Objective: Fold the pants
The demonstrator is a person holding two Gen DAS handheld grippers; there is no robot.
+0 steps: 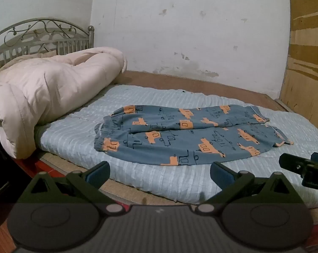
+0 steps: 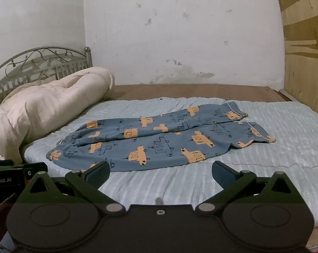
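Left wrist view: pants (image 1: 186, 132) lying flat mid-mattress (image 1: 138, 181), legs side by side. Left gripper (image 1: 160, 174) and right gripper (image 2: 161, 174) hovering at the near edge, jaws gaping wide, holding nothing.

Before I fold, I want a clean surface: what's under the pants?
The pants lie on a pale blue striped bedspread. The part they cover is hidden.

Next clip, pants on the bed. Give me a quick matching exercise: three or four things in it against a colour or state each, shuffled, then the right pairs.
Things:
1. pants
2. comforter
3. headboard
4. right gripper

Descriptions:
A. cream, bunched up
B. fingers open, holding nothing
C. blue with orange cars, spread flat
D. grey metal scrollwork

Pairs: 1-C, 2-A, 3-D, 4-B
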